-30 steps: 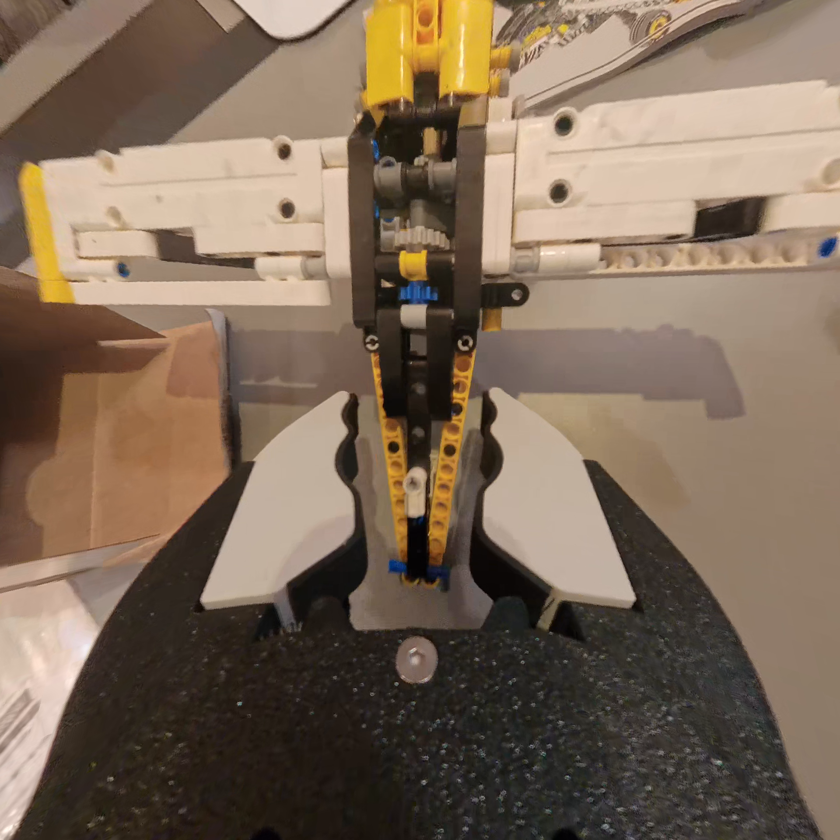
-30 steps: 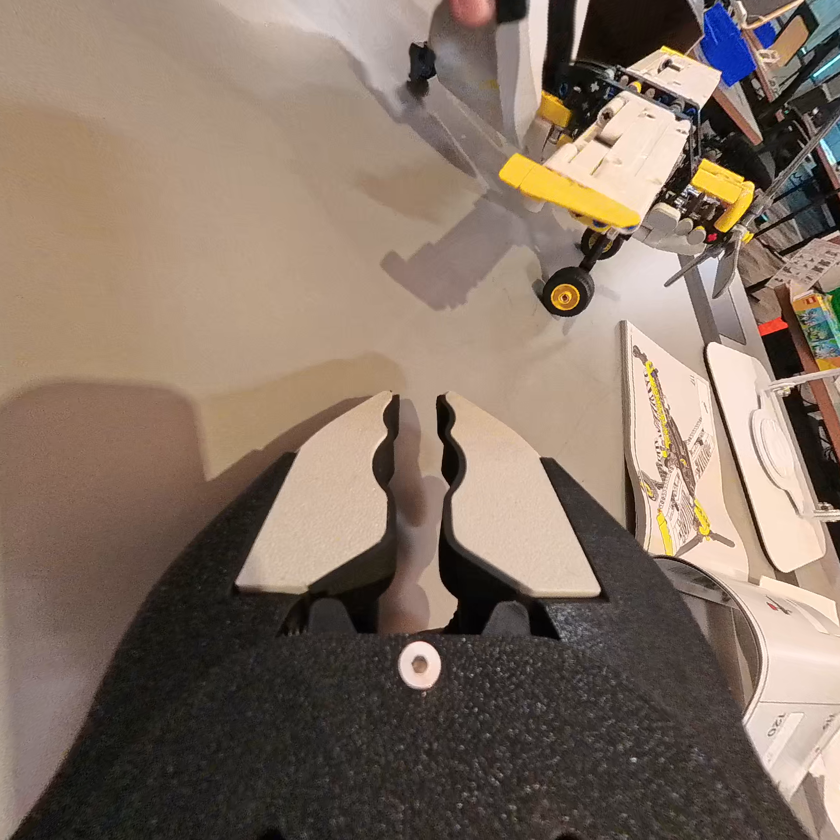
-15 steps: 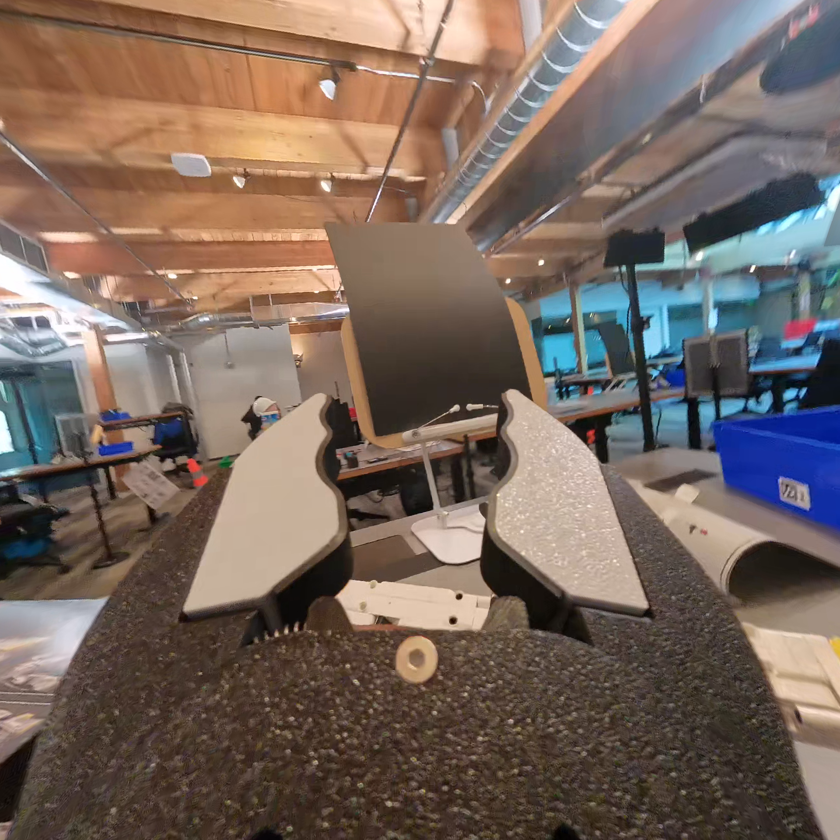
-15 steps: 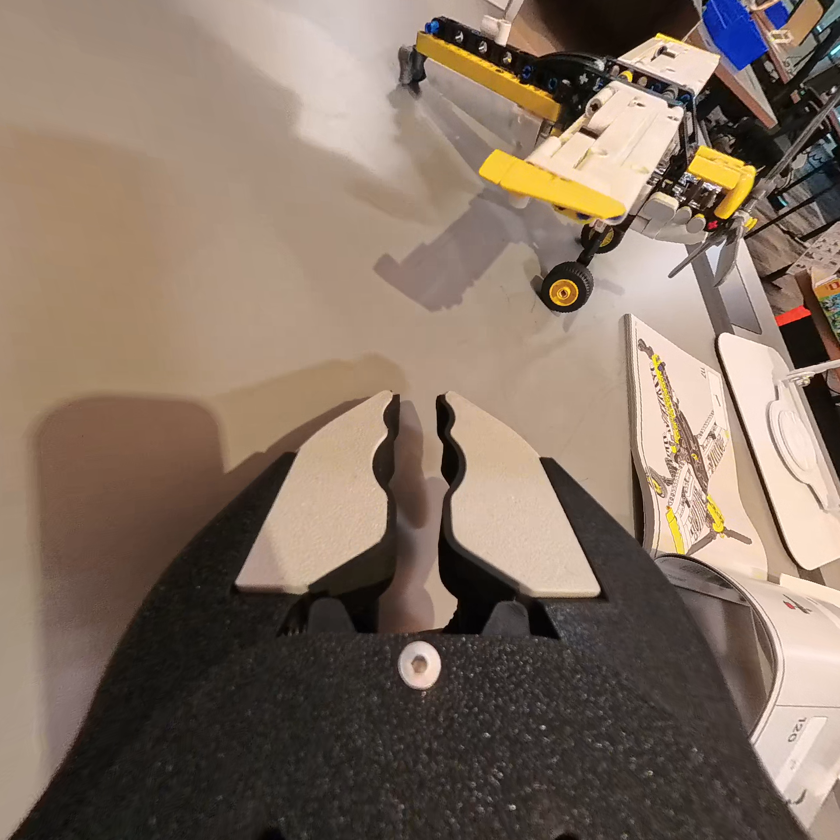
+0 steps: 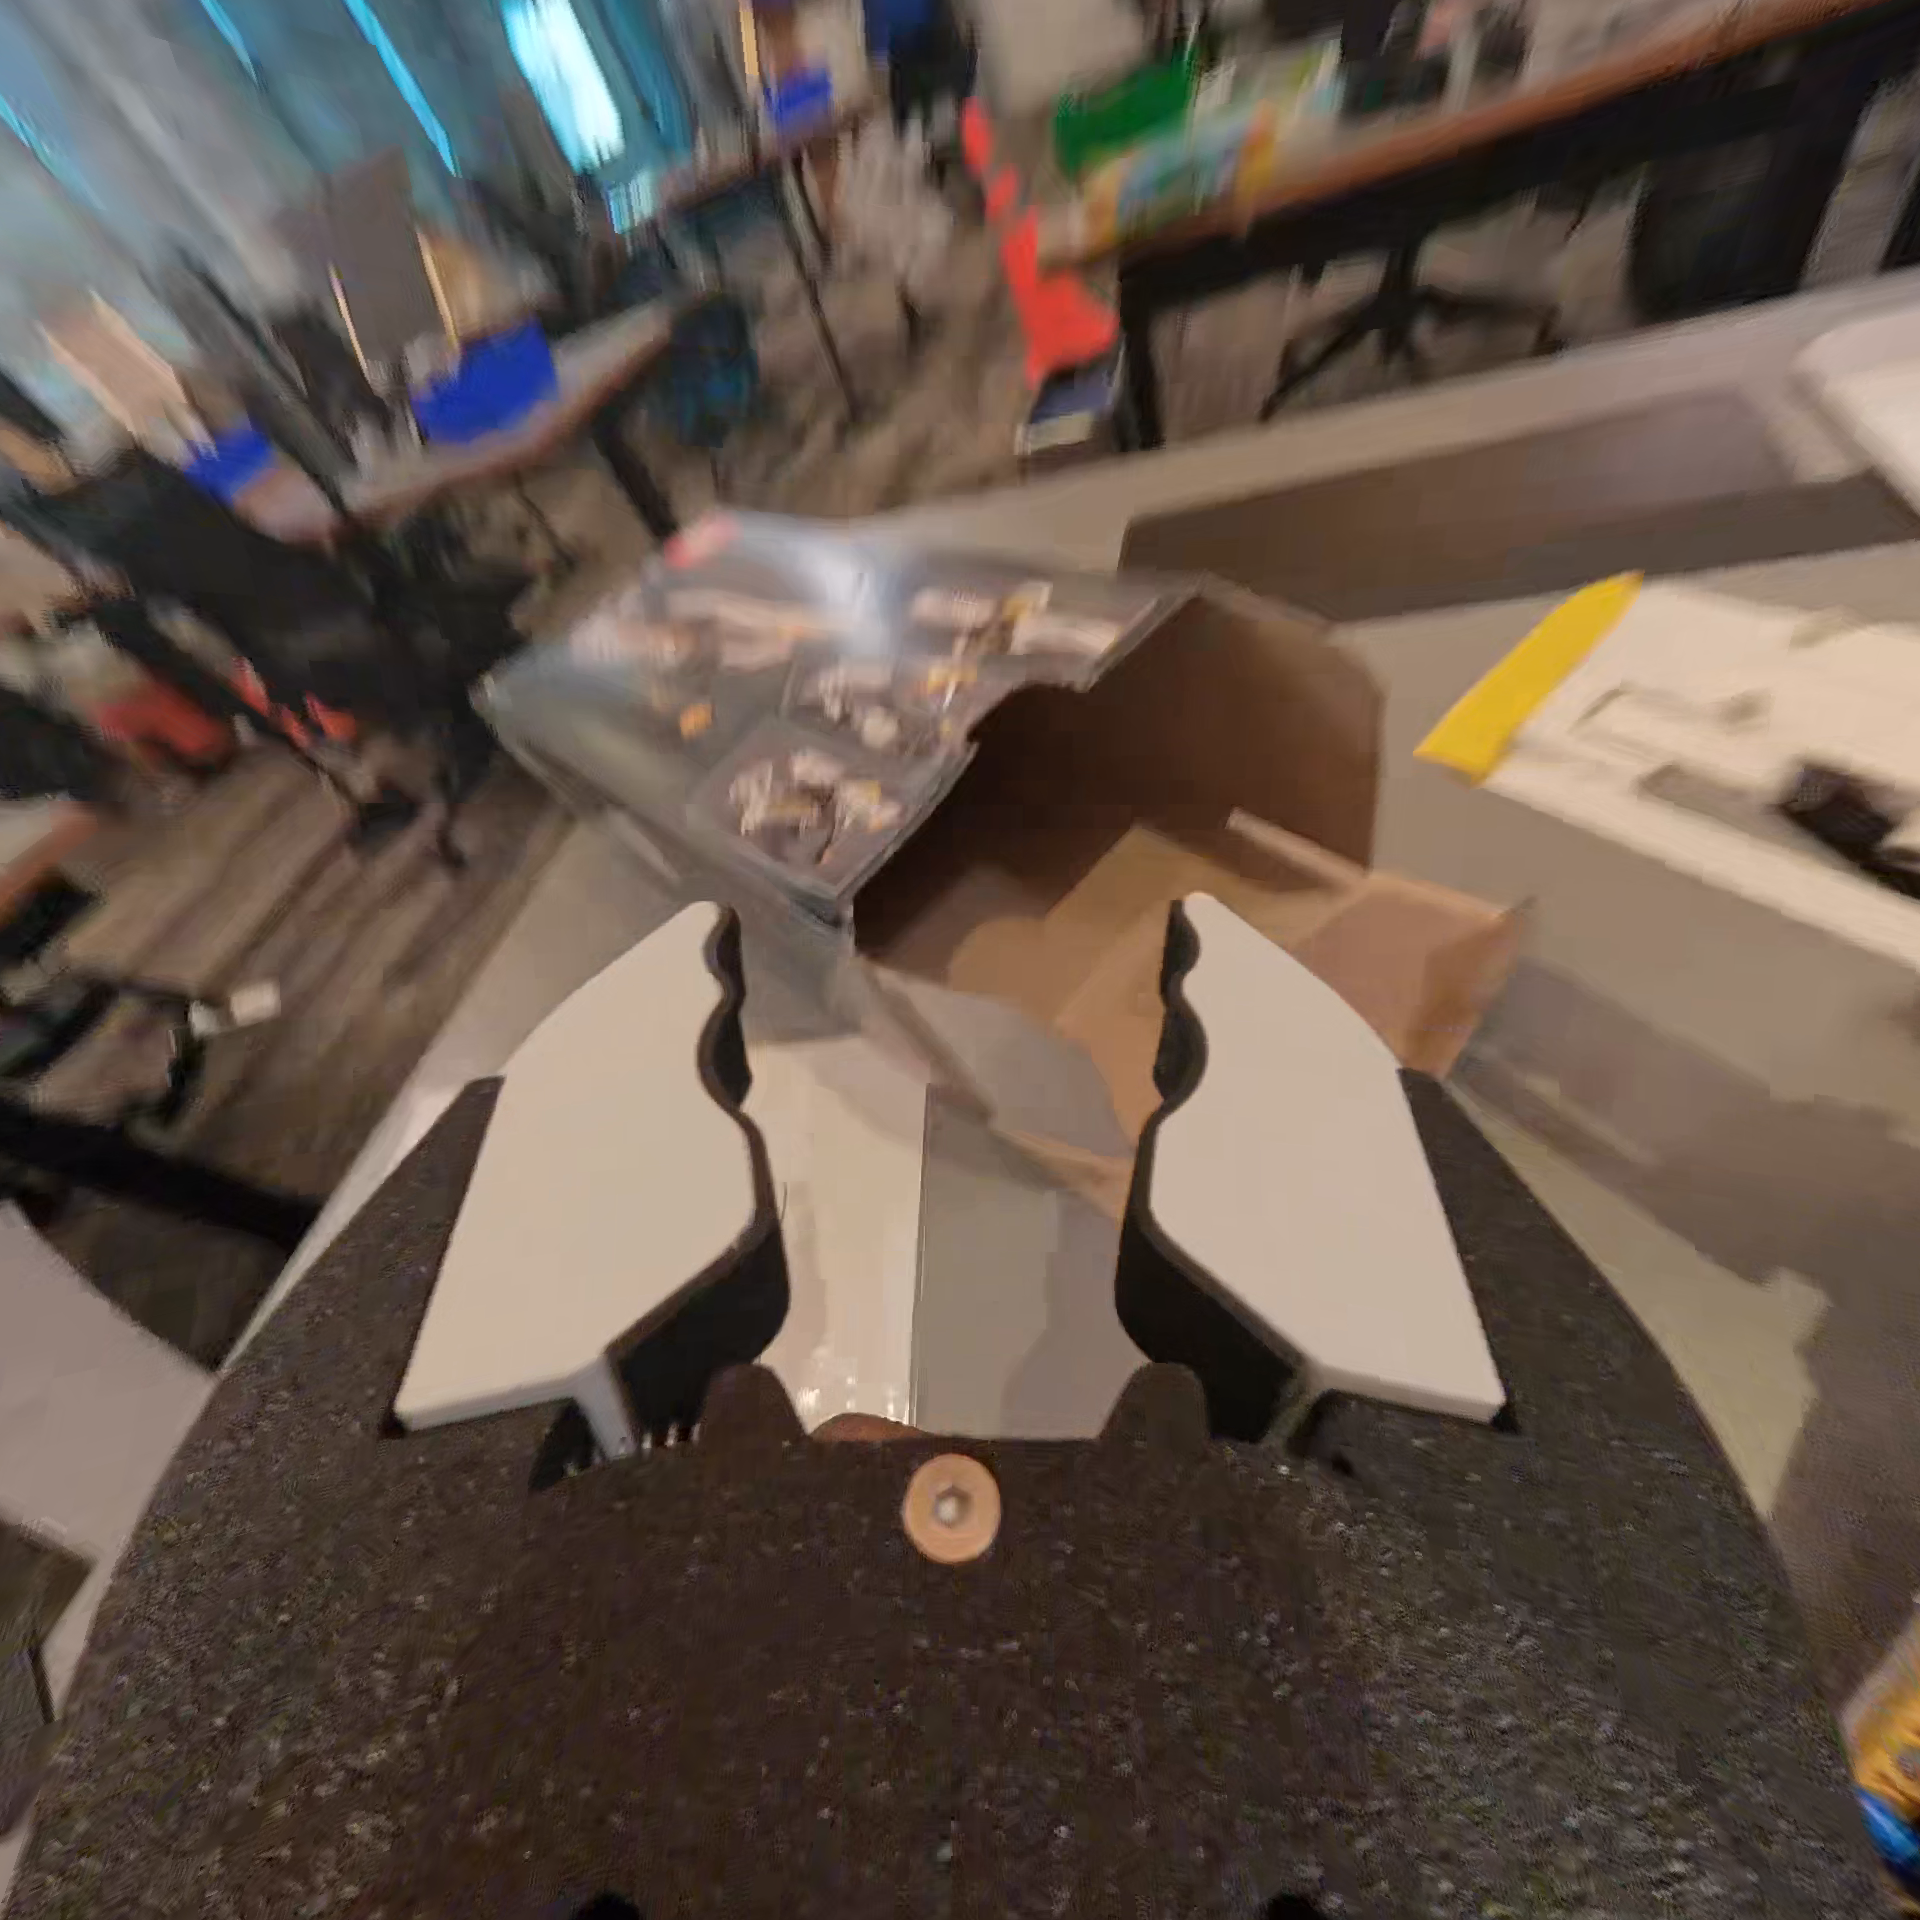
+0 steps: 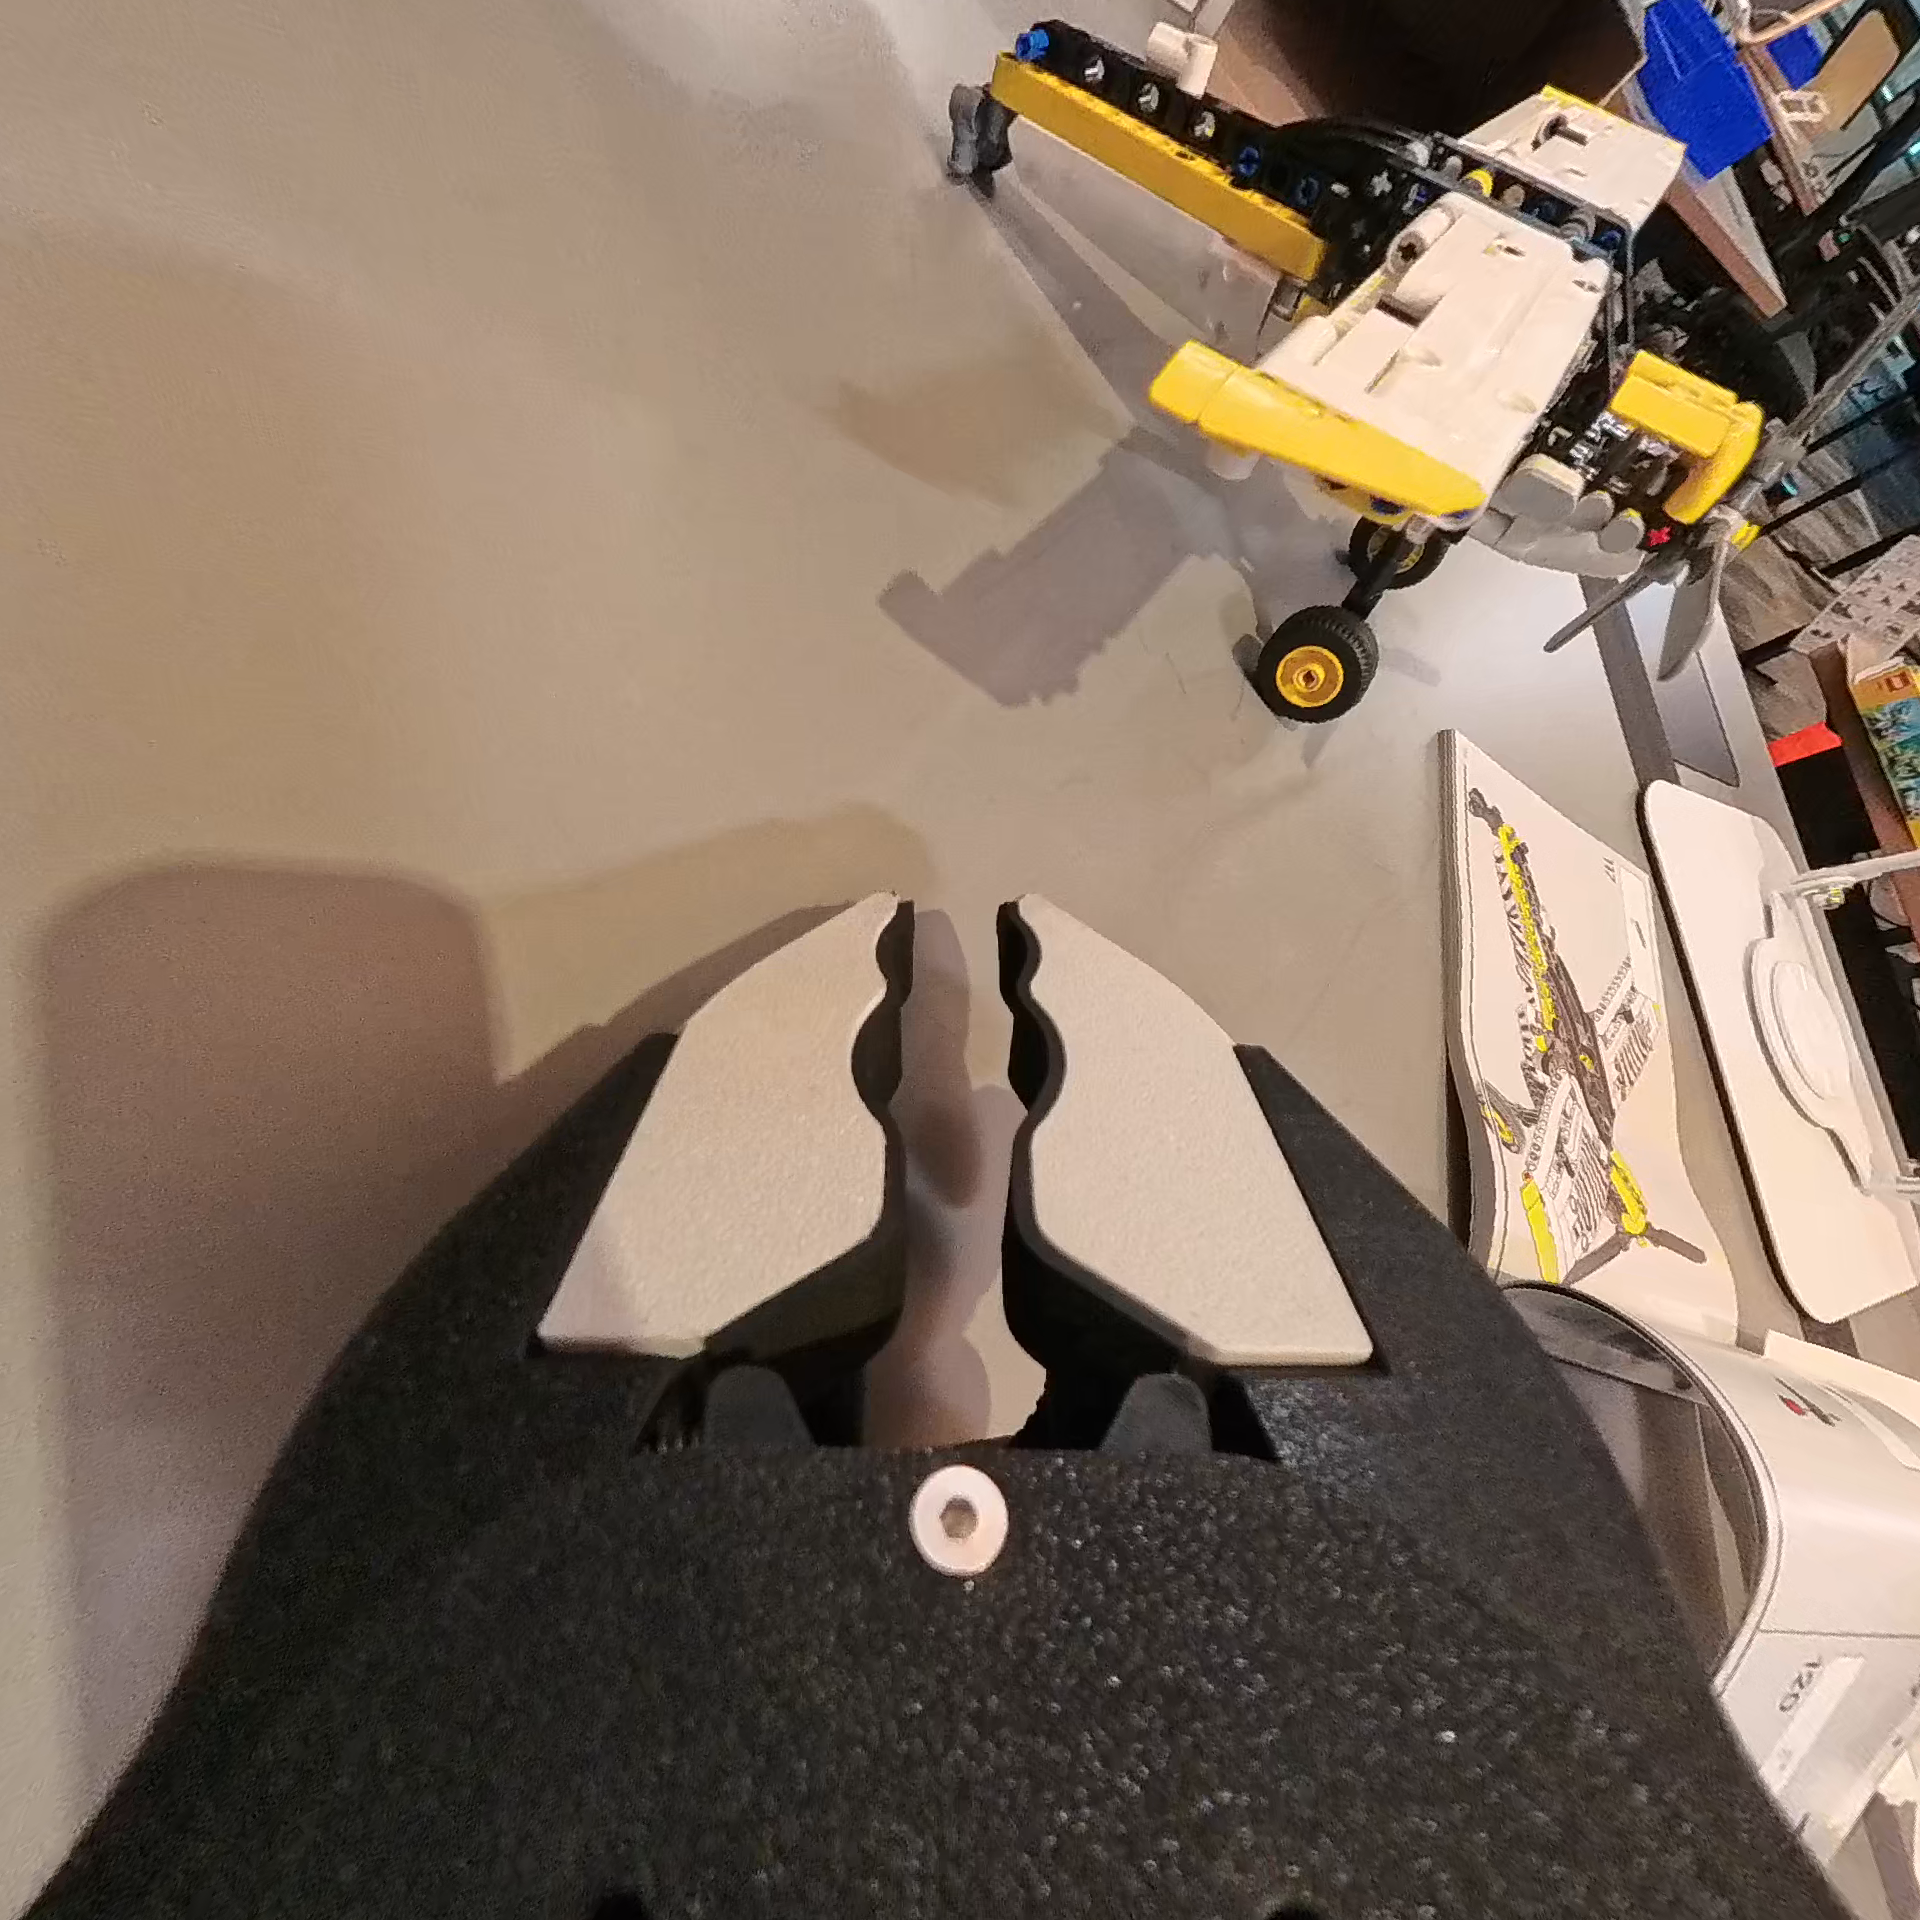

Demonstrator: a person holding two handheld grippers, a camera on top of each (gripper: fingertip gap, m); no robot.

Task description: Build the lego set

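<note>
Right claw (image 6: pixel 956 925) hangs over bare grey bench (image 6: pixel 416 468), fingers (image 6: pixel 769 1122) narrowly apart, nothing between them. Toward the far right corner stands a white and yellow brick-built aeroplane (image 6: pixel 1455 343) on black wheels with yellow hubs (image 6: pixel 1311 677). Along the right edge lie an instruction booklet (image 6: pixel 1558 1018), a white flat stand base (image 6: pixel 1787 1060) and a white curved object (image 6: pixel 1829 1507).
</note>
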